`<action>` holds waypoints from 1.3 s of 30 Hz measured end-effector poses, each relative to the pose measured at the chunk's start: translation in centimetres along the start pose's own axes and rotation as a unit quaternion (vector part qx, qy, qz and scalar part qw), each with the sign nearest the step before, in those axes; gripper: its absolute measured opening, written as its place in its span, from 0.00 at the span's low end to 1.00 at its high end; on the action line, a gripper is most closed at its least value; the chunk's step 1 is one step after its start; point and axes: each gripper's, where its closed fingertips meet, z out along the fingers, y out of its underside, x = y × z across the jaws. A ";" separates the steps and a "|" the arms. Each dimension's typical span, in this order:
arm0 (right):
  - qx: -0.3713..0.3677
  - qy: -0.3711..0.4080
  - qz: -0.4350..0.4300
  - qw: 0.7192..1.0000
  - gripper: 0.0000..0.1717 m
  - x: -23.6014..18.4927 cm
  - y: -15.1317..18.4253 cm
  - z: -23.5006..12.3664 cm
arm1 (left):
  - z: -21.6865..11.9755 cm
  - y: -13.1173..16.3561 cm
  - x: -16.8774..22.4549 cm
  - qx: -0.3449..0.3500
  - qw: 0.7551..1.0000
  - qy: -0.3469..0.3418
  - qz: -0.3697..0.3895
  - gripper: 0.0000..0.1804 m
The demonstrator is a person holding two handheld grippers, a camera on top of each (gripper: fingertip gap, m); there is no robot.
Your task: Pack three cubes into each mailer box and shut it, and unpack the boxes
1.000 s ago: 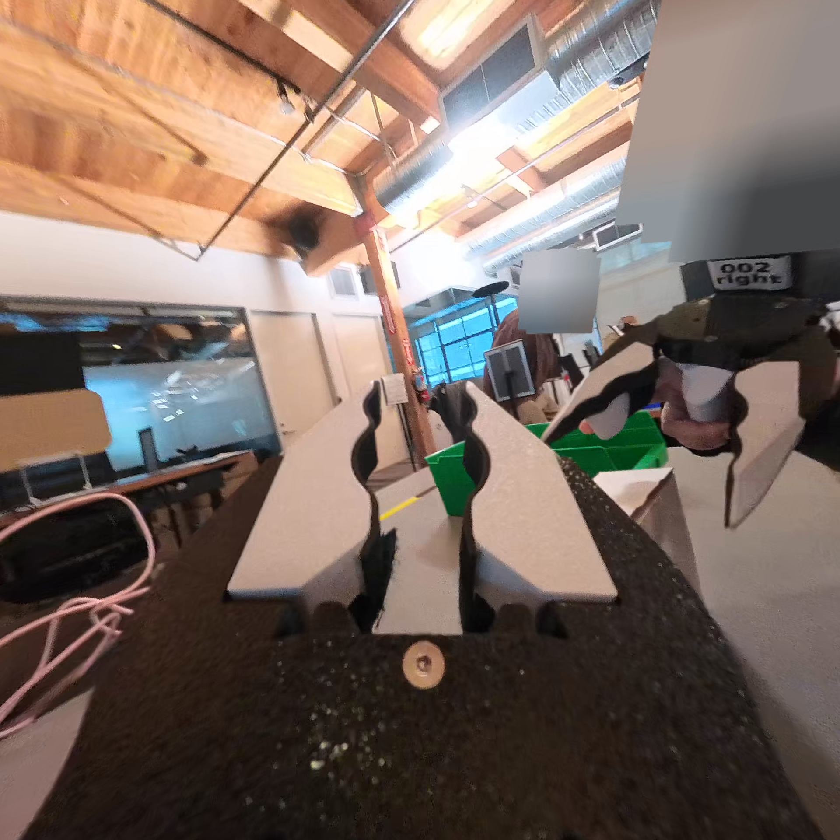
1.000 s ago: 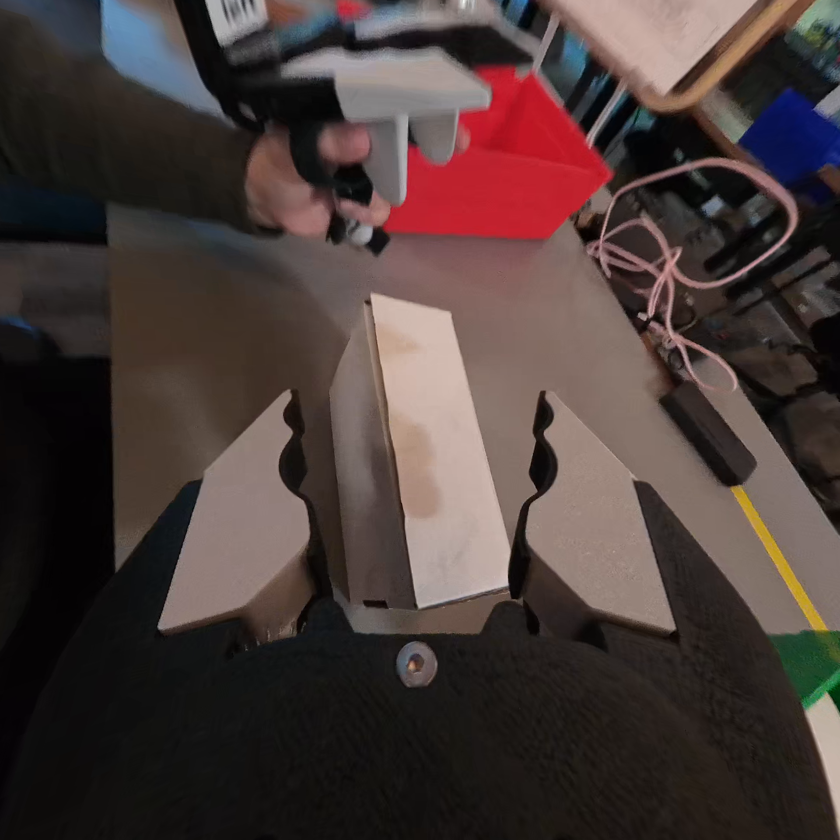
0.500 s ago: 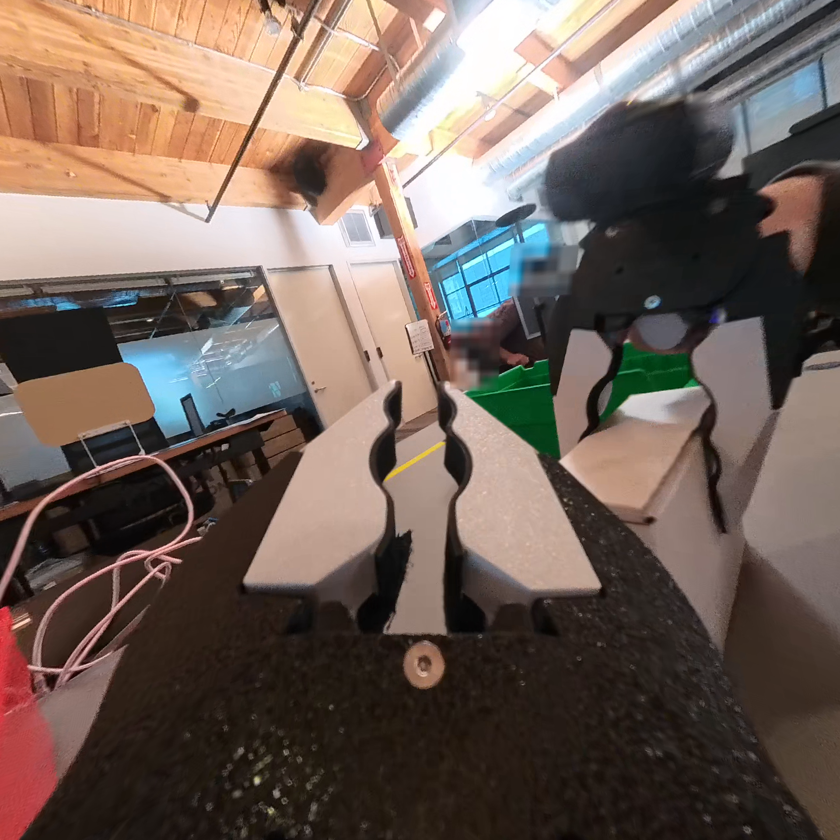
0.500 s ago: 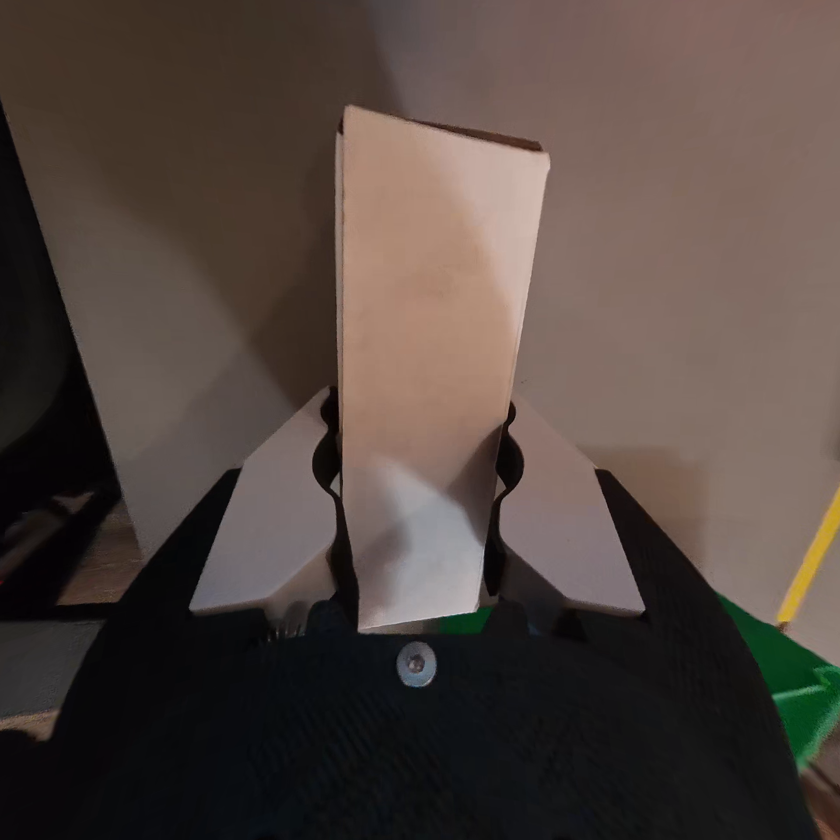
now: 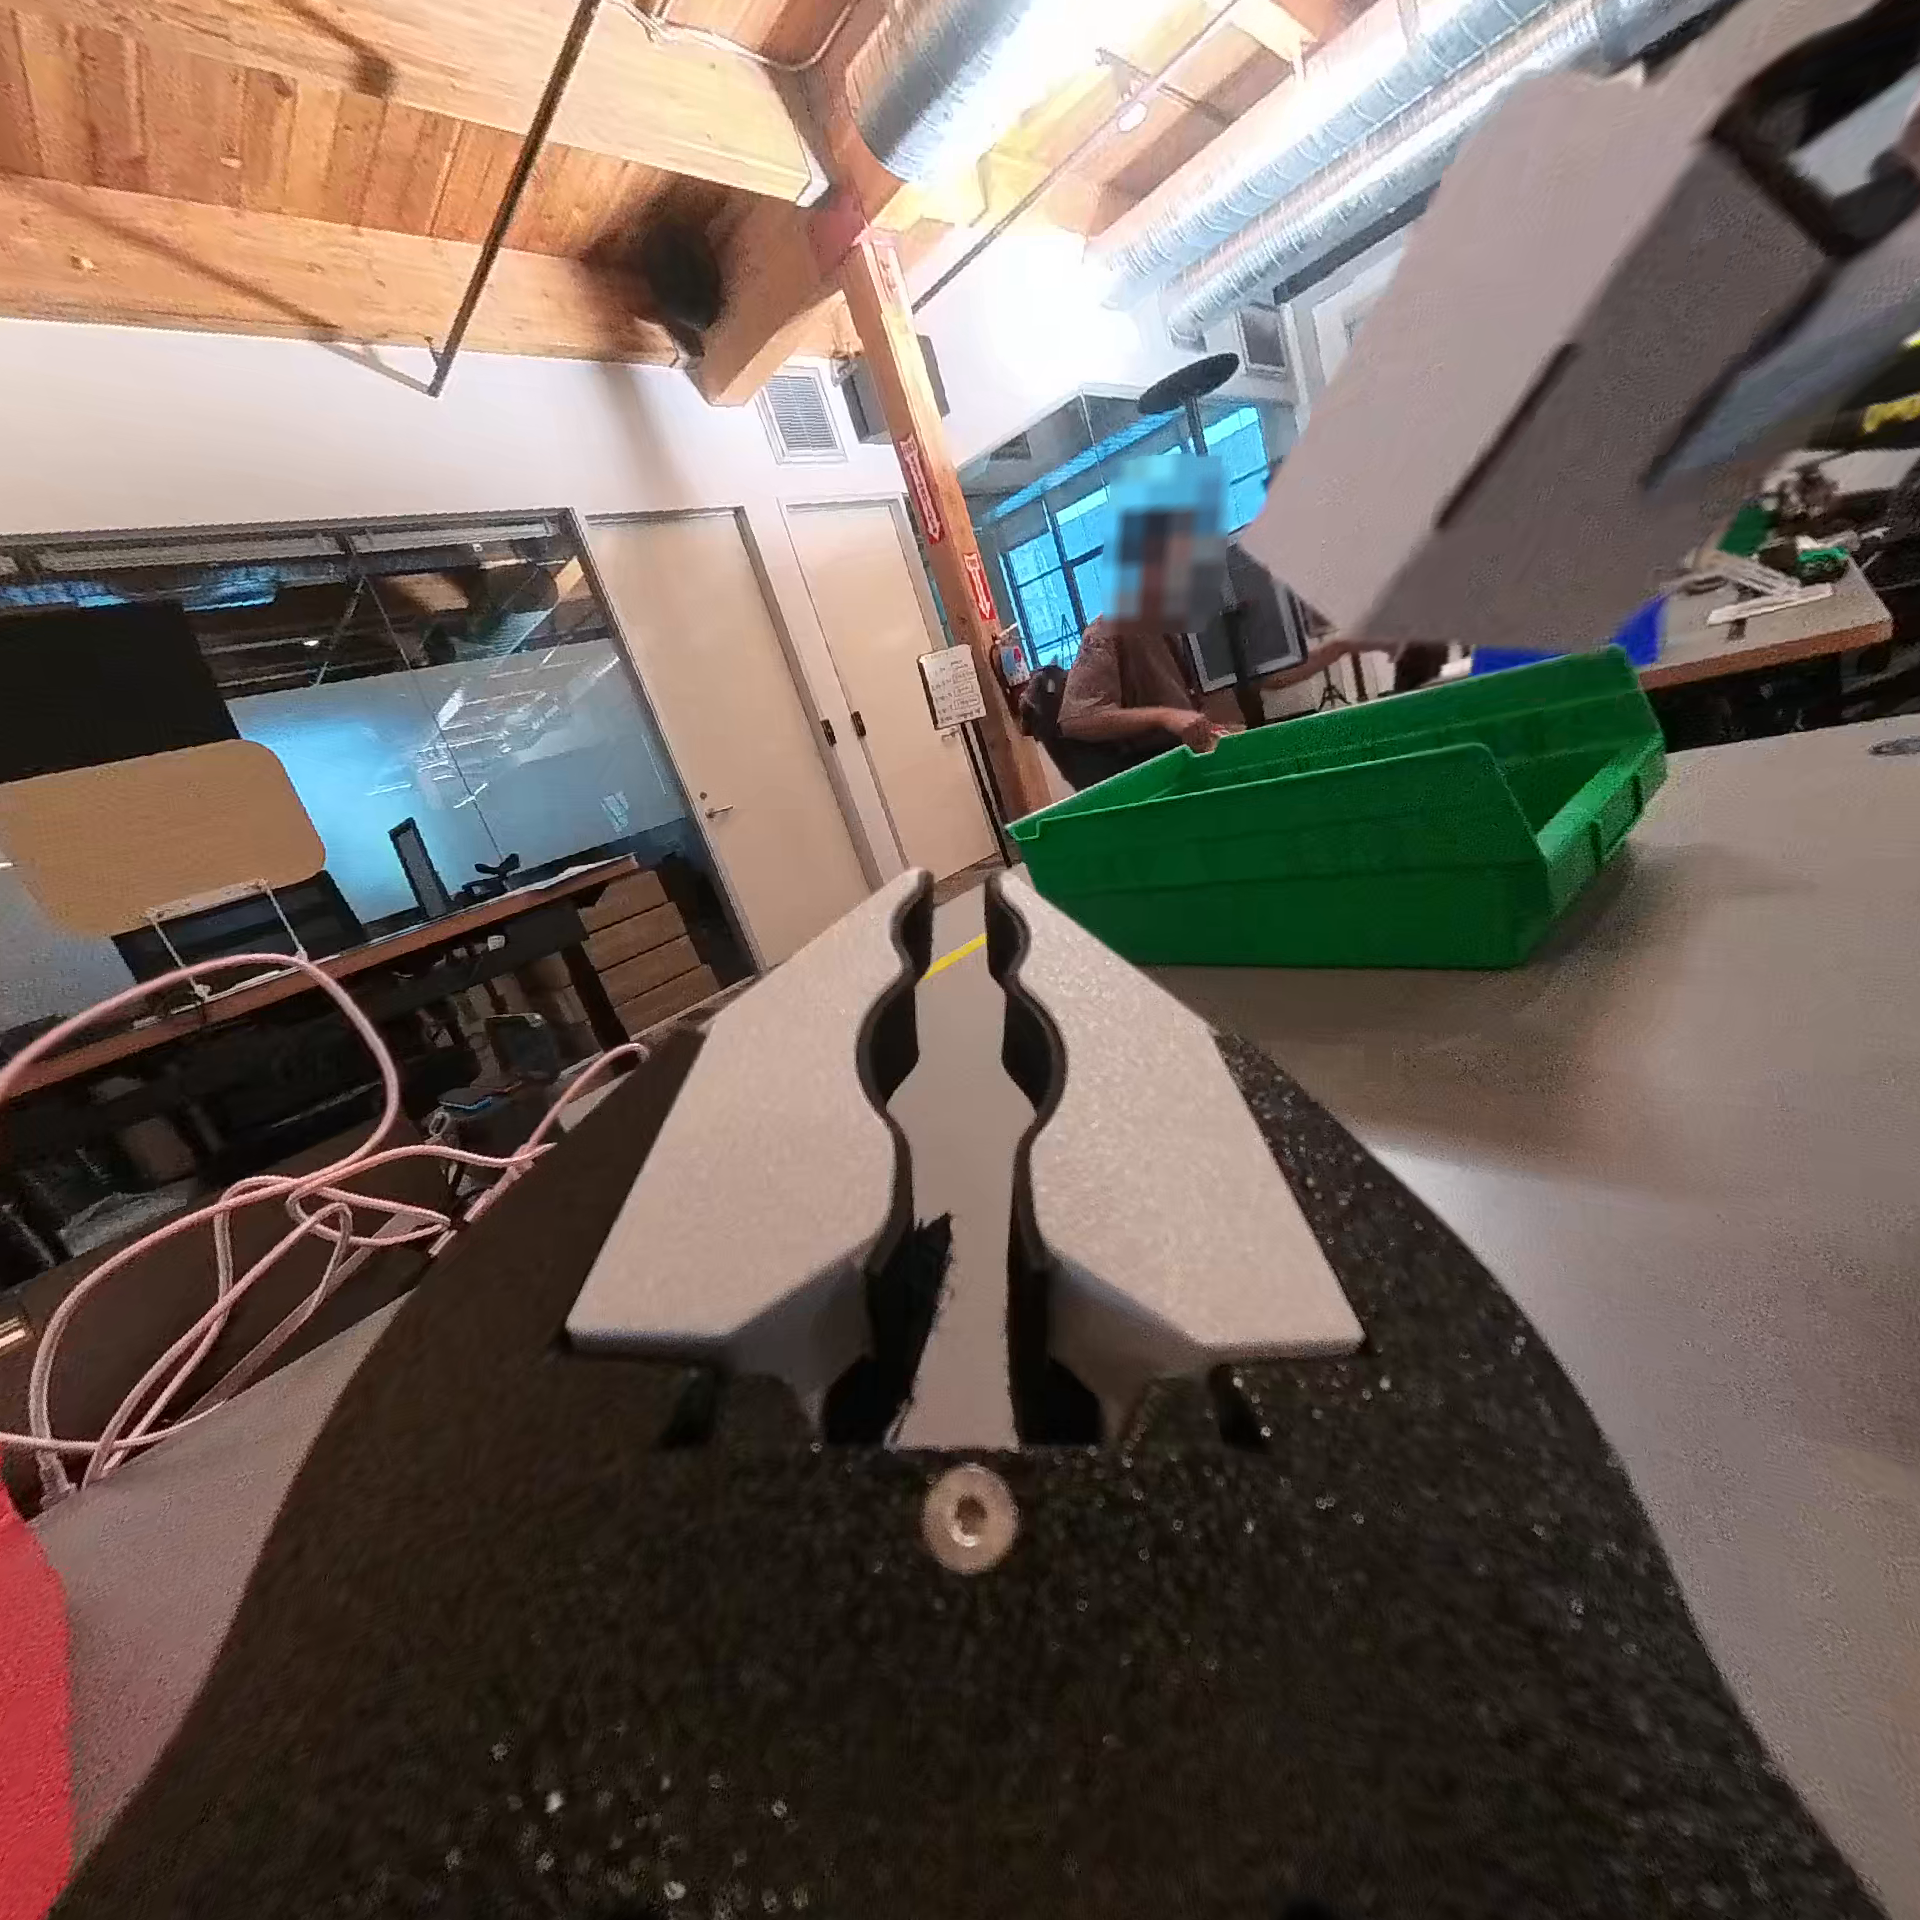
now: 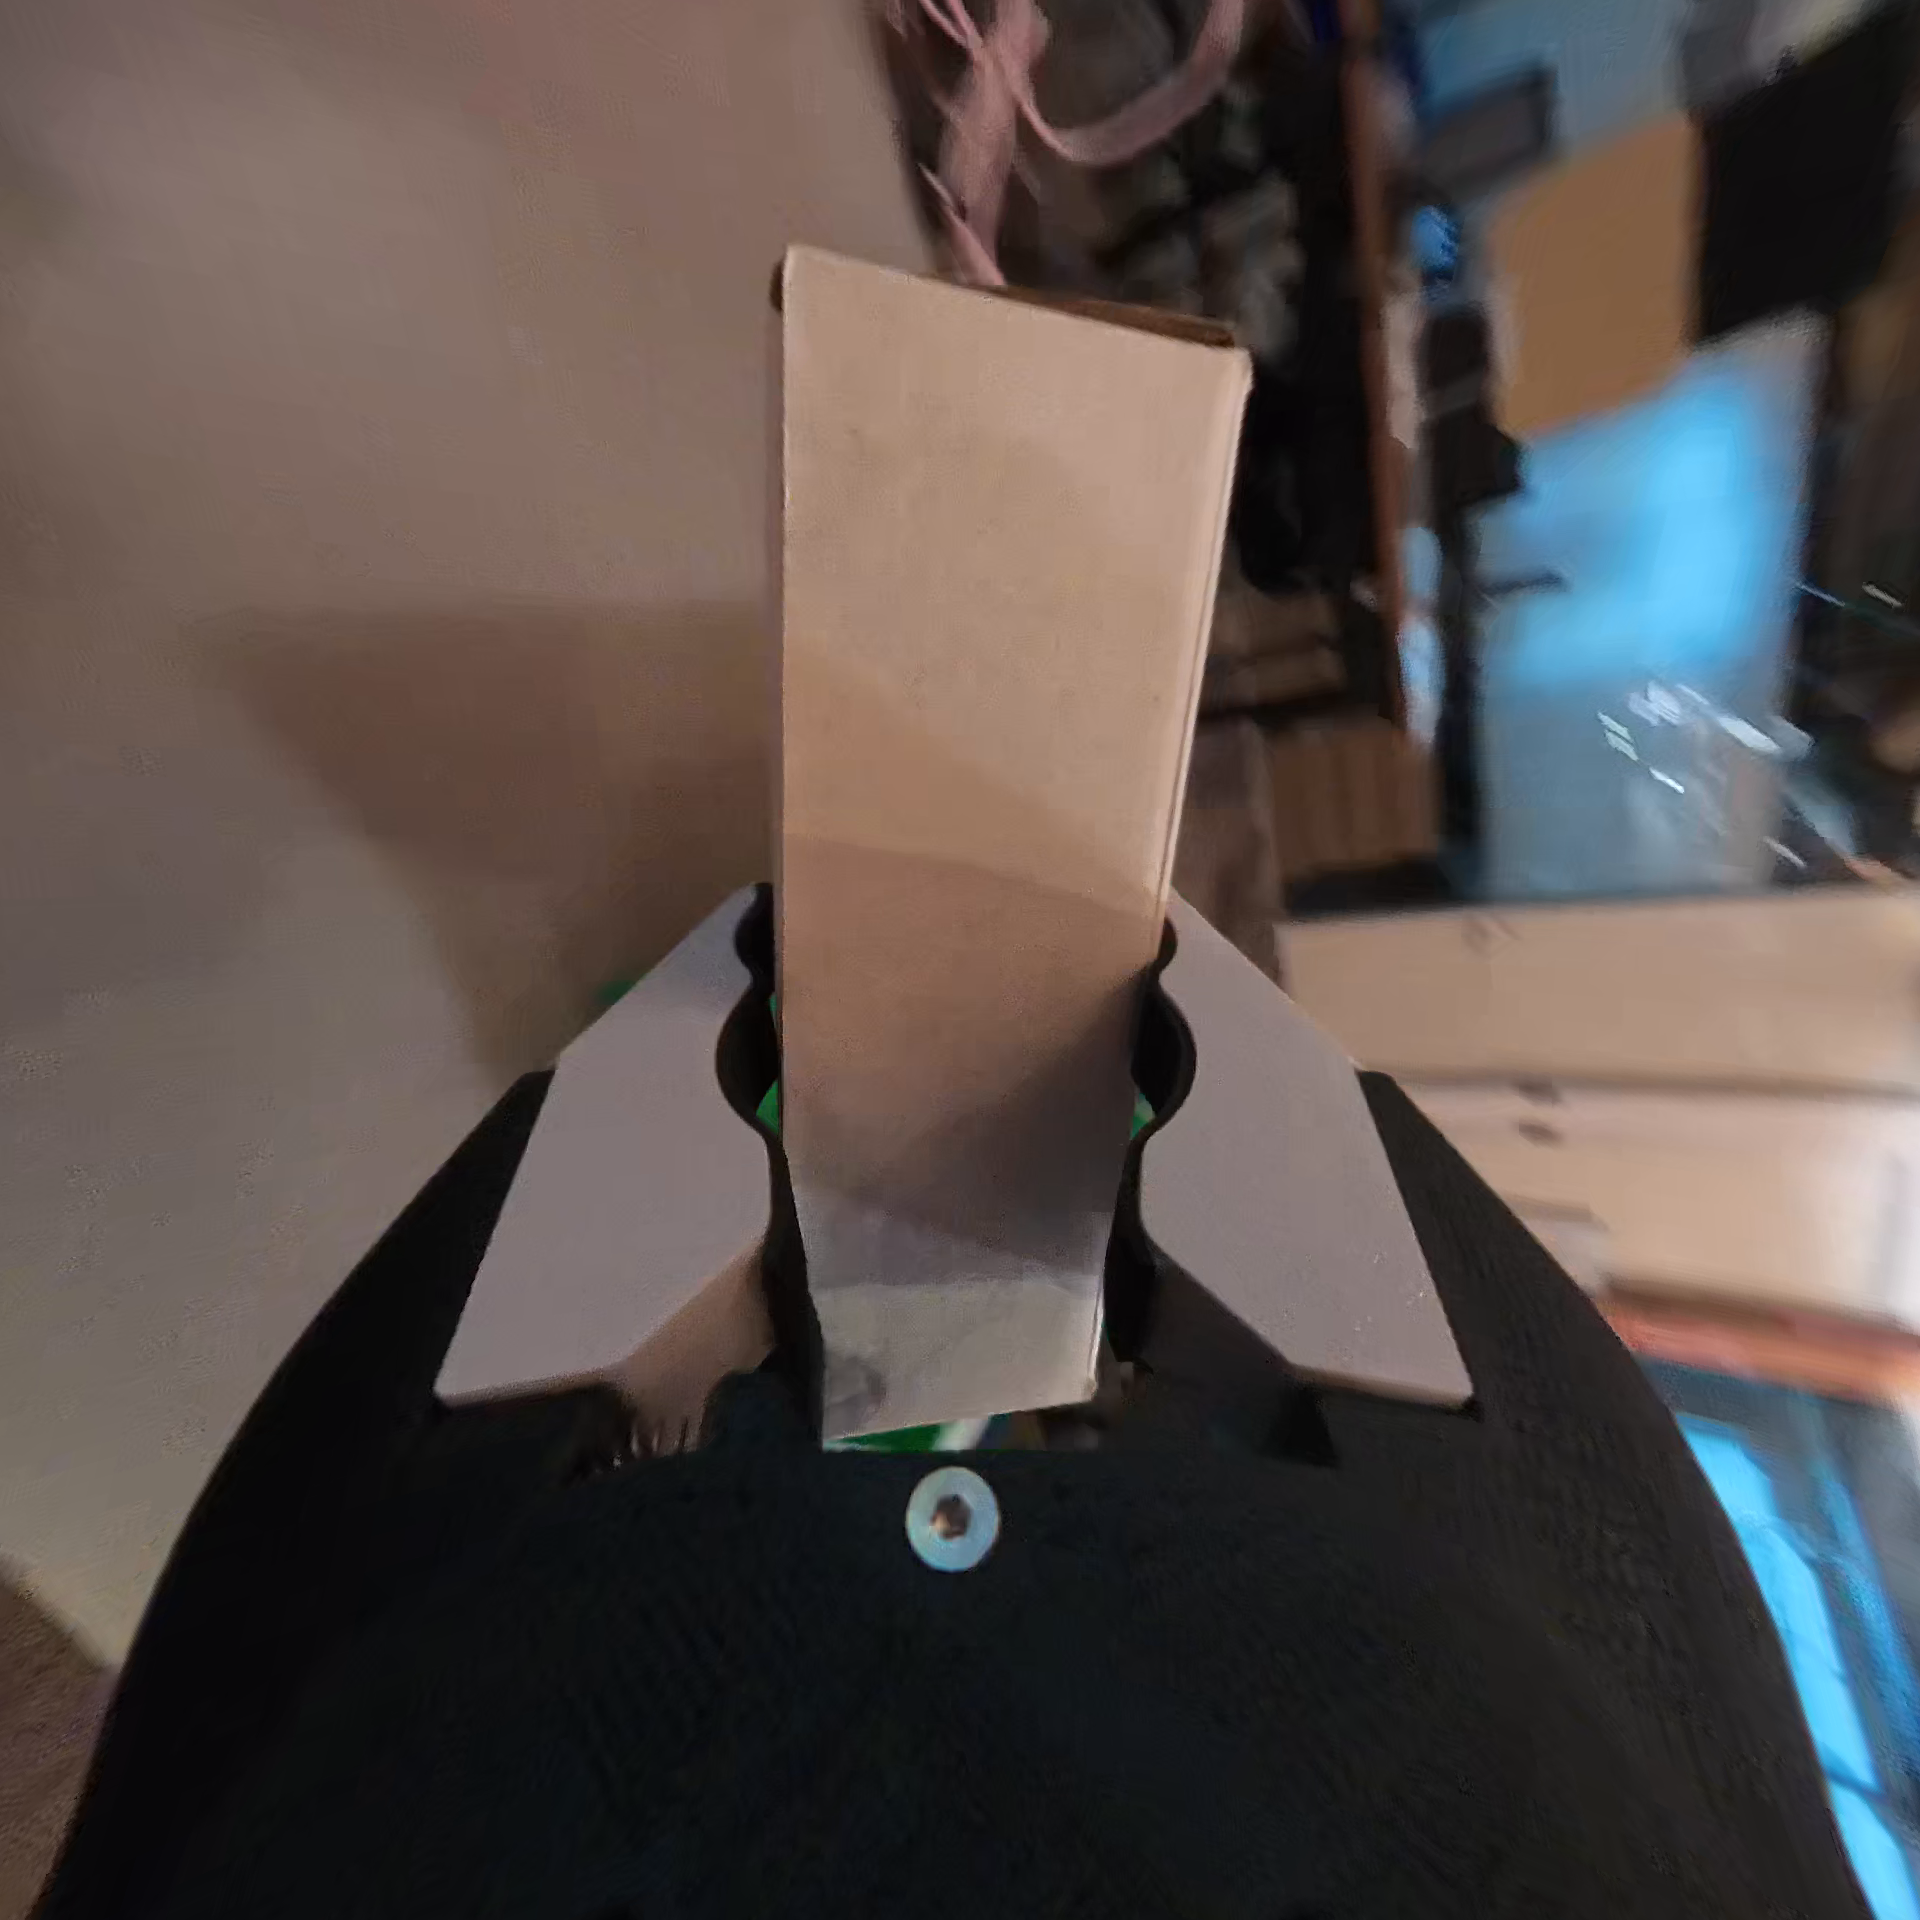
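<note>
My right gripper [image 6: 961, 935] is shut on a pale cardboard mailer box [image 6: 987, 727]; both fingers press its long sides and it sticks out forward past the tips. In the left wrist view the same box [image 5: 1507, 364] hangs in the air at the top right, above the table [image 5: 1558, 1143]. My left gripper [image 5: 958, 894] is low over the table. Its fingers are nearly together with a narrow slit between them and nothing in it. No cubes show in either view.
A green bin [image 5: 1351, 831] stands on the table ahead of my left gripper. A red bin's edge [image 5: 31, 1662] is at the bottom left. A pink cable [image 5: 260, 1195] hangs off the table's left side. A person [image 5: 1132, 686] stands far behind. Pale flat boxes [image 6: 1610, 1039] lie to the right. About 25 cm separates my left fingertips from my right.
My right gripper closed on the box on the table and lifted it into the air. My left gripper's fingers drew closer together with nothing between them.
</note>
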 end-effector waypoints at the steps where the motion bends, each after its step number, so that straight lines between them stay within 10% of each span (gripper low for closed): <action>1: -0.025 0.042 -0.010 0.999 0.40 1.9 2.1 -0.2 | 0.1 0.1 0.2 -0.001 1.000 0.003 0.000 0.04; 10: -0.123 -0.022 -0.139 0.982 0.40 1.1 15.1 6.4 | 0.3 1.1 0.8 -0.019 1.000 0.008 0.006 0.03; 25: -0.138 -0.174 -0.016 0.975 0.55 -3.2 16.6 9.9 | 0.2 2.2 -0.3 -0.038 0.998 -0.001 -0.042 0.01; 39: -0.198 -0.294 0.018 0.935 0.37 -4.5 16.1 9.0 | 0.5 2.4 0.7 -0.047 0.998 0.022 -0.038 0.01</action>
